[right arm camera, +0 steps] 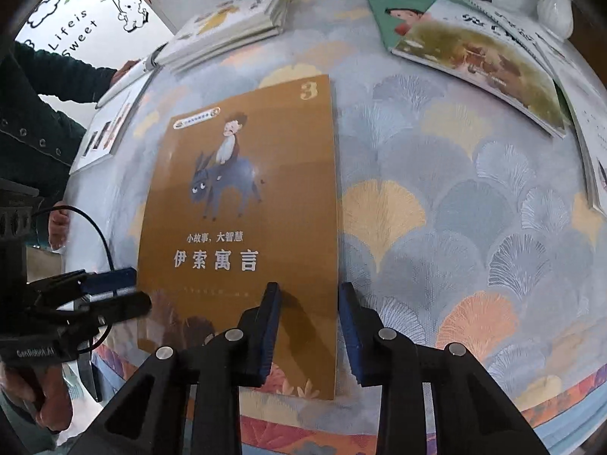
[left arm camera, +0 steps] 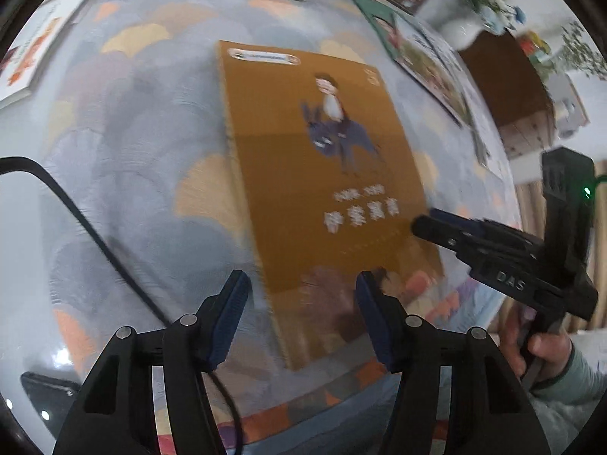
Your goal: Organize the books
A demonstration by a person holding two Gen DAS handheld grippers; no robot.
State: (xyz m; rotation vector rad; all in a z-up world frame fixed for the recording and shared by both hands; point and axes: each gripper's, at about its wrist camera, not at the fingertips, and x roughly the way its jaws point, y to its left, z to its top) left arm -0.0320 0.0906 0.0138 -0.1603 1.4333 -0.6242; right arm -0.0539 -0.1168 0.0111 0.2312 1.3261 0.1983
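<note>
An ochre-brown book (right arm camera: 242, 197), with a boy on a donkey on its cover, lies flat on the patterned tablecloth (right arm camera: 436, 197). My right gripper (right arm camera: 308, 288) straddles the book's right edge near the bottom. One pad rests over the cover and the other over the cloth, with a gap between them. In the left wrist view the same book (left arm camera: 311, 174) is blurred. My left gripper (left arm camera: 302, 314) stands open astride its lower left corner, by the spine. The right gripper (left arm camera: 421, 222) shows at the book's right edge, and the left gripper (right arm camera: 132, 288) at its left edge.
A stack of books (right arm camera: 227, 19) lies at the back and picture books (right arm camera: 474, 57) overlap at the back right. A white book (right arm camera: 106, 129) sits at the left edge, beside a person in dark green (right arm camera: 34, 125). A black cable (left arm camera: 76, 208) crosses the cloth.
</note>
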